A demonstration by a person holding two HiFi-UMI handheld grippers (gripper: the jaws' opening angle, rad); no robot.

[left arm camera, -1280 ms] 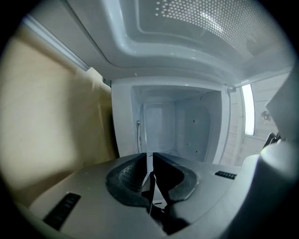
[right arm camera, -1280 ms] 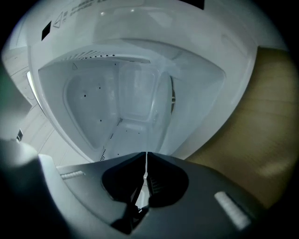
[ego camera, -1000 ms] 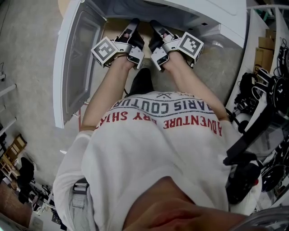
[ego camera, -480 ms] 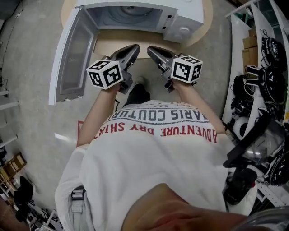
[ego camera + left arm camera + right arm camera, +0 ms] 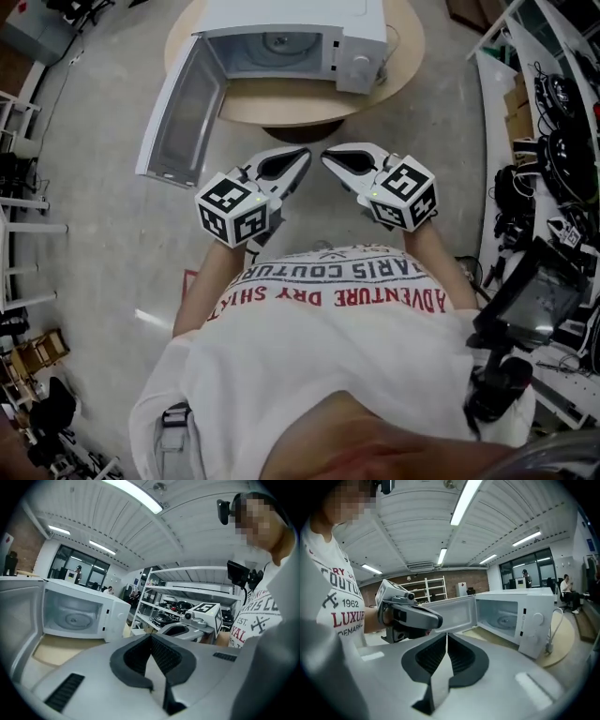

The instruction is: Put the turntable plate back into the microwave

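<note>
The white microwave point(image 5: 309, 33) stands on a round wooden table point(image 5: 281, 101) with its door point(image 5: 183, 112) swung wide to the left. The glass turntable plate point(image 5: 277, 41) lies flat inside on the cavity floor; it also shows in the left gripper view point(image 5: 75, 619) and the right gripper view point(image 5: 505, 619). My left gripper point(image 5: 302, 154) and right gripper point(image 5: 325, 156) are held side by side in front of my chest, well short of the table. Both are shut and hold nothing, as the left gripper point(image 5: 151, 637) and right gripper point(image 5: 446, 634) show in their own views.
White shelving point(image 5: 548, 103) loaded with cables and black gear runs along the right. A power cord point(image 5: 553, 625) hangs off the table beside the microwave. Folding chairs point(image 5: 28, 347) and metal racks point(image 5: 14, 141) stand at the left on the concrete floor.
Both grippers have come out of the microwave opening and pulled back toward my chest, empty. I have stepped away, so the microwave now sits farther off.
</note>
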